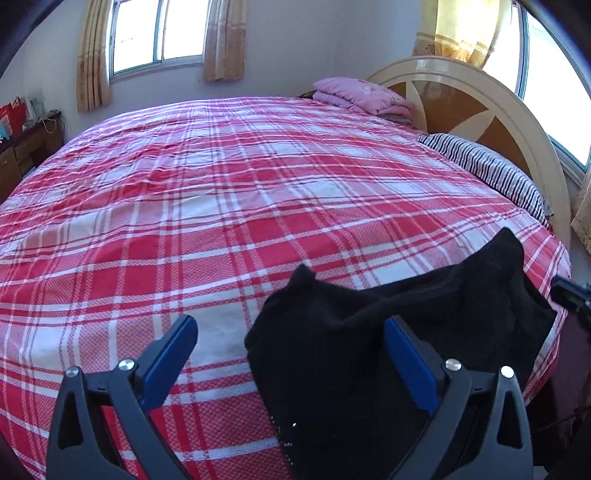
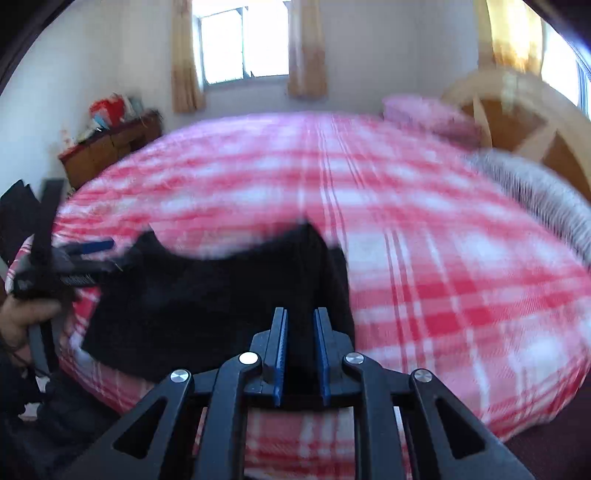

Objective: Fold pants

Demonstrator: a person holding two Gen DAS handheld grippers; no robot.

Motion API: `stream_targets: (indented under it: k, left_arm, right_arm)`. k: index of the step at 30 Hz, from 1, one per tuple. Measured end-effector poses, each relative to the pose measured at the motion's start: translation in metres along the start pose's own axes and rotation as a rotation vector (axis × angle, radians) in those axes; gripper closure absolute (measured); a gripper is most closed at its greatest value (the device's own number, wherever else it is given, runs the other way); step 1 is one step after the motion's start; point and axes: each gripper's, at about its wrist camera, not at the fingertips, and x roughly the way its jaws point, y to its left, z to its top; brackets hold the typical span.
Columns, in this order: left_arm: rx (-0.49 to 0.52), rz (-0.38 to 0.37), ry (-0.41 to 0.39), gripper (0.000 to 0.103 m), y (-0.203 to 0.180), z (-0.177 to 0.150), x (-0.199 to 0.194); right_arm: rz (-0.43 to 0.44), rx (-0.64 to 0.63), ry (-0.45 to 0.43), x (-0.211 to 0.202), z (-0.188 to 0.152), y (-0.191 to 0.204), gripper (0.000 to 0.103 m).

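Black pants [image 1: 388,332] lie bunched at the near edge of a red plaid bed [image 1: 221,206] with a headboard [image 1: 480,110], under two curtained windows [image 1: 159,33]. Left gripper [image 1: 291,332] fingers spread wide, straddling the pants' edge; right gripper [image 2: 300,314] fingers narrowly apart over the pants, pinching nothing visible.

Black knit pants [image 1: 388,332] bunched on the red-and-white plaid bedspread [image 1: 221,203] at five o'clock, by the near edge; striped pillow [image 1: 491,166] at two, folded pink quilt [image 1: 364,96] at one, against the arched headboard [image 1: 480,96]
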Motion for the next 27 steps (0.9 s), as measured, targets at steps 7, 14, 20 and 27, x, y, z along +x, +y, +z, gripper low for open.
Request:
stream_targets:
  k: [7, 14, 20, 27]
  left_arm:
    - [0.009, 0.015, 0.029, 0.000, -0.004, -0.001, 0.012]
    - [-0.098, -0.049, 0.074, 0.000, 0.017, -0.005, 0.025]
    - [-0.090, -0.041, 0.069, 0.000, 0.012, -0.007, 0.025]
    - [-0.049, -0.009, 0.067, 0.000, 0.008, -0.005, 0.019]
  right_arm:
    - [0.149, -0.085, 0.130, 0.057, 0.017, 0.037, 0.057]
    - [0.092, 0.091, 0.199, 0.071, -0.009, -0.014, 0.061]
    - [0.109, 0.097, 0.173, 0.070, -0.015, -0.023, 0.062]
    - [0.114, 0.095, 0.170, 0.061, -0.020, -0.025, 0.062]
